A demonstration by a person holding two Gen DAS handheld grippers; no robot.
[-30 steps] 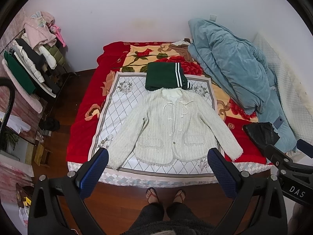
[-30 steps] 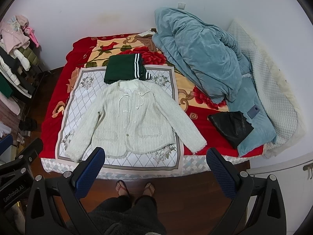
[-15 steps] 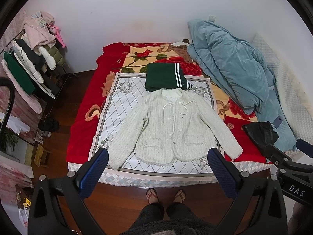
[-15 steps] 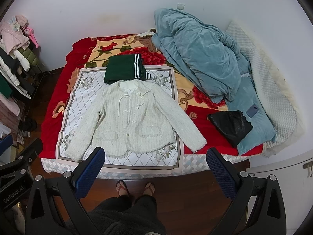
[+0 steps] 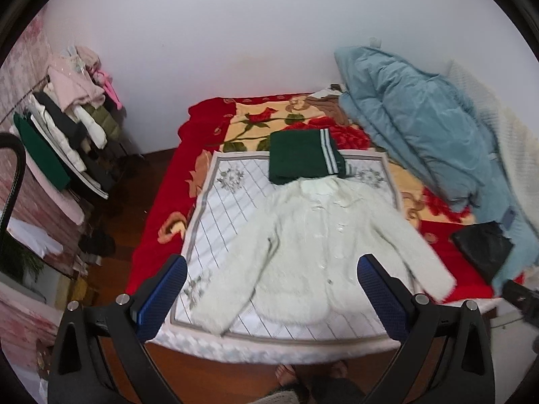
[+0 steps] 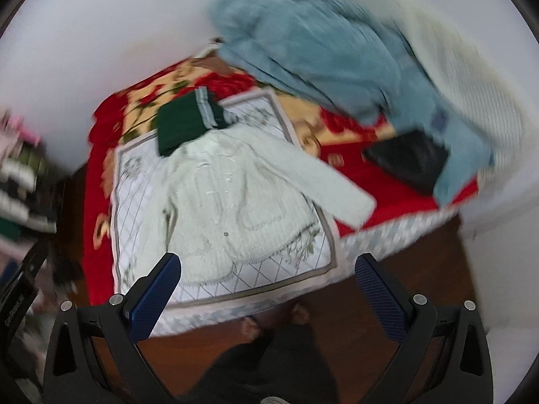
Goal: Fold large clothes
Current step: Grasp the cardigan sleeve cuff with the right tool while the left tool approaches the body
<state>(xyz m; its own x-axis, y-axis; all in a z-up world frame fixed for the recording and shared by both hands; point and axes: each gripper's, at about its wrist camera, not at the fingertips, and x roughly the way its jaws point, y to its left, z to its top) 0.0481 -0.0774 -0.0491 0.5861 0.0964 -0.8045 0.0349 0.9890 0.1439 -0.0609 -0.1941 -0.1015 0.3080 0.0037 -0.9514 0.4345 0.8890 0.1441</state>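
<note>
A white knit jacket (image 5: pixel 320 245) lies spread flat, front up, sleeves out, on a white quilted mat (image 5: pixel 232 192) on the bed; it also shows in the right wrist view (image 6: pixel 235 195). A folded dark green garment (image 5: pixel 303 160) with white stripes lies just beyond its collar, and it shows in the right wrist view (image 6: pixel 185 121) too. My left gripper (image 5: pixel 269 298) is open and empty, above the bed's near edge. My right gripper (image 6: pixel 266 294) is open and empty, above the near edge, and its view is blurred and tilted.
A red floral blanket (image 5: pixel 161 212) covers the bed. A blue duvet (image 5: pixel 421 128) is heaped at the right, with a black bag (image 5: pixel 481 245) beside it. A clothes rack (image 5: pixel 60 138) stands at the left. The person's feet (image 5: pixel 310 370) are on the wooden floor.
Both grippers have moved forward and lower toward the bed, so the jacket looks larger. The right wrist view has tilted and blurred. Both stay open.
</note>
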